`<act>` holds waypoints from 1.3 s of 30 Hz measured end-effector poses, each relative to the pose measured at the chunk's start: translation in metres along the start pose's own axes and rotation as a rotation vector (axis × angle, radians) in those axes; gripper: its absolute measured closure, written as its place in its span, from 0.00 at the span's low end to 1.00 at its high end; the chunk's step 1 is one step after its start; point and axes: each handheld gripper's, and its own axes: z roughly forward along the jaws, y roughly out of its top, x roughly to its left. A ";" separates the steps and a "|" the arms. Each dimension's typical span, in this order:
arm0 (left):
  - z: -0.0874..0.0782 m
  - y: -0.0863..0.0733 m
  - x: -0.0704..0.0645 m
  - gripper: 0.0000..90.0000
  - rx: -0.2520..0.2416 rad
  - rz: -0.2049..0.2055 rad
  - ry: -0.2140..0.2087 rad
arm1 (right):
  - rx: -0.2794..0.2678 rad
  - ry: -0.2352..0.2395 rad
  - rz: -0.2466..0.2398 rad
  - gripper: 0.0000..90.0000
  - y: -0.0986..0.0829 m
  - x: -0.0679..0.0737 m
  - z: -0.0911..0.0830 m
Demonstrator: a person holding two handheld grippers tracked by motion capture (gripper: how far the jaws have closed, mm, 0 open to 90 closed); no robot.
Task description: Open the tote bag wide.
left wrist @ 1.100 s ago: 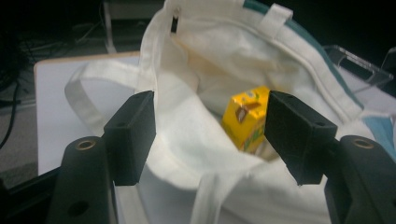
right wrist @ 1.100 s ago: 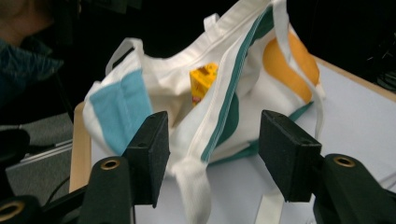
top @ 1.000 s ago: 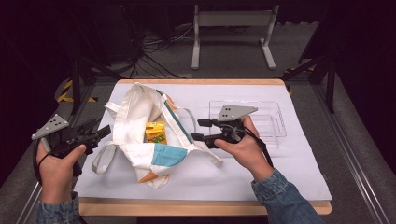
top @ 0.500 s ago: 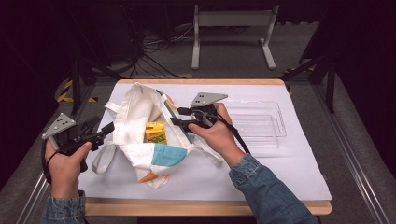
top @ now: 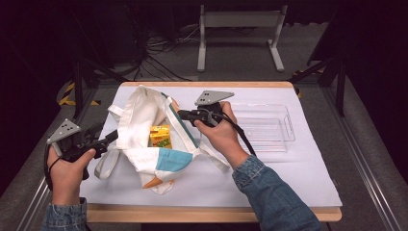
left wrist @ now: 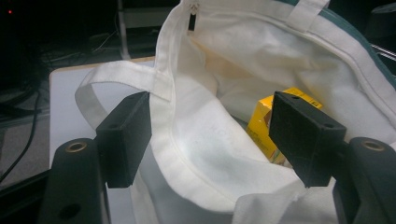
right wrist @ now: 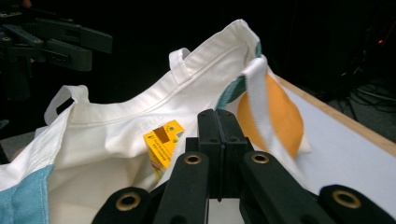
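A white tote bag (top: 144,125) with teal and orange patches lies open on the table. A yellow drink carton (top: 160,136) stands inside it. My left gripper (top: 107,135) is at the bag's left rim. In the left gripper view it (left wrist: 212,135) is open, with the rim (left wrist: 187,154) running between the jaws and the carton (left wrist: 264,123) beyond. My right gripper (top: 185,114) hovers at the bag's right rim. In the right gripper view its jaws (right wrist: 218,135) are shut together with nothing visible between them, pointing over the carton (right wrist: 163,144).
A clear plastic tray (top: 284,130) sits right of the bag on the white mat (top: 288,178). The bag's loose handle (top: 107,163) lies near my left hand. A metal stand (top: 238,29) and cables lie on the floor beyond the table.
My right gripper has moved left from over the clear tray to the bag's right rim. My left gripper has edged slightly toward the bag.
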 end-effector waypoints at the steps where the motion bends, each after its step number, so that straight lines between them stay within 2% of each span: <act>1: 0.000 -0.001 0.001 0.34 0.006 -0.008 0.000 | 0.000 0.004 0.004 1.00 0.001 -0.001 -0.002; 4: 0.002 -0.002 0.003 0.34 0.016 -0.019 -0.001 | 0.005 0.011 0.022 0.97 0.001 -0.001 -0.003; 9: 0.002 -0.003 0.003 0.34 0.017 -0.018 -0.005 | 0.010 0.040 0.044 0.74 -0.001 0.002 0.009; 12: 0.003 -0.004 0.004 0.34 0.025 -0.021 -0.007 | 0.045 0.040 0.044 0.76 -0.003 0.004 0.017; 14: 0.004 -0.005 0.005 0.34 0.028 -0.021 -0.009 | 0.059 0.058 0.051 0.86 -0.005 0.005 0.022; 15: 0.004 -0.005 0.005 0.34 0.028 -0.021 -0.009 | 0.059 0.058 0.051 0.86 -0.005 0.005 0.022; 17: 0.003 -0.005 0.006 0.34 0.030 -0.023 -0.011 | 0.062 0.059 0.037 0.97 -0.003 0.006 0.021; 20: 0.003 -0.006 0.006 0.34 0.030 -0.025 -0.012 | 0.061 0.028 -0.009 0.98 0.000 0.009 0.016; 23: 0.004 -0.007 0.007 0.34 0.037 -0.027 -0.015 | 0.049 -0.002 -0.024 0.98 0.003 0.008 0.006; 24: 0.005 -0.007 0.007 0.34 0.043 -0.029 -0.021 | 0.043 -0.026 -0.033 0.98 0.005 0.006 -0.001; 26: 0.008 -0.008 0.007 0.33 0.052 -0.042 -0.040 | 0.043 -0.032 -0.036 0.98 0.005 0.006 -0.004; 30: 0.017 -0.012 0.007 0.32 0.075 -0.084 -0.073 | 0.049 -0.076 -0.069 0.98 0.004 0.004 -0.018; 35: 0.027 -0.015 0.003 0.33 0.116 -0.100 -0.106 | 0.071 -0.114 -0.104 0.98 -0.002 0.004 -0.024; 37: 0.030 -0.017 0.001 0.40 0.138 -0.103 -0.117 | 0.086 -0.138 -0.129 0.98 -0.005 0.004 -0.025; 39: 0.031 -0.018 0.002 0.52 0.154 -0.088 -0.115 | 0.101 -0.167 -0.149 0.98 -0.008 0.004 -0.026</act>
